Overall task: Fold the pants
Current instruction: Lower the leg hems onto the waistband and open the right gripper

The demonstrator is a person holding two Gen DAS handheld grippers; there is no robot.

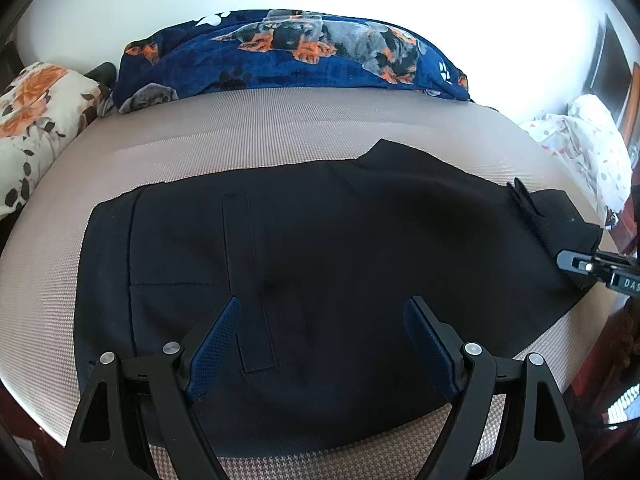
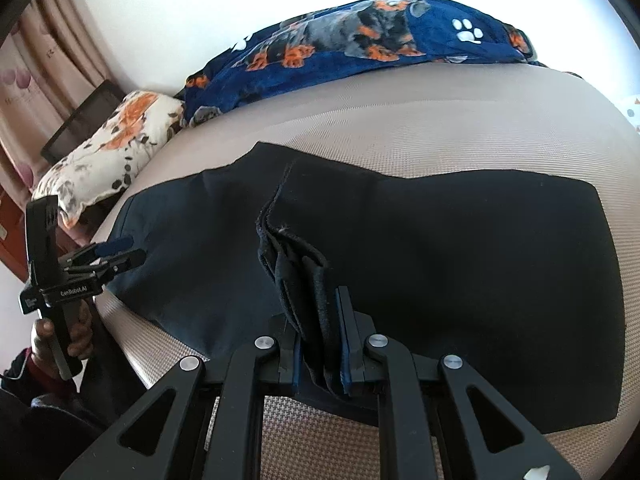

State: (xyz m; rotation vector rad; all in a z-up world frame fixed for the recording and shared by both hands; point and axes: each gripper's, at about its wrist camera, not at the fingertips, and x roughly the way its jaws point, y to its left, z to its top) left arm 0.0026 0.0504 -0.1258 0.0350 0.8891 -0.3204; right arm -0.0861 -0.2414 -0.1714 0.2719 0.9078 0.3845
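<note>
Dark navy pants (image 1: 320, 240) lie spread across the beige bed mat (image 1: 240, 140), a back pocket seam facing up. My left gripper (image 1: 324, 304) hovers open just above the pocket area, with nothing between its blue pads. At the right edge of that view my right gripper (image 1: 576, 266) grips the pants' end. In the right wrist view my right gripper (image 2: 320, 320) is shut on a bunch of stacked cloth edges (image 2: 296, 264), lifted off the rest of the pants (image 2: 460, 260). At far left a hand (image 2: 60, 336) holds the open left gripper (image 2: 120, 252) over the pants.
A blue dog-print blanket (image 1: 300, 52) lies along the far side of the bed. A floral pillow (image 1: 36, 120) sits at the left, a white patterned cloth (image 1: 588, 148) at the right. Bare mat shows beyond the pants and at the near edge (image 2: 280, 412).
</note>
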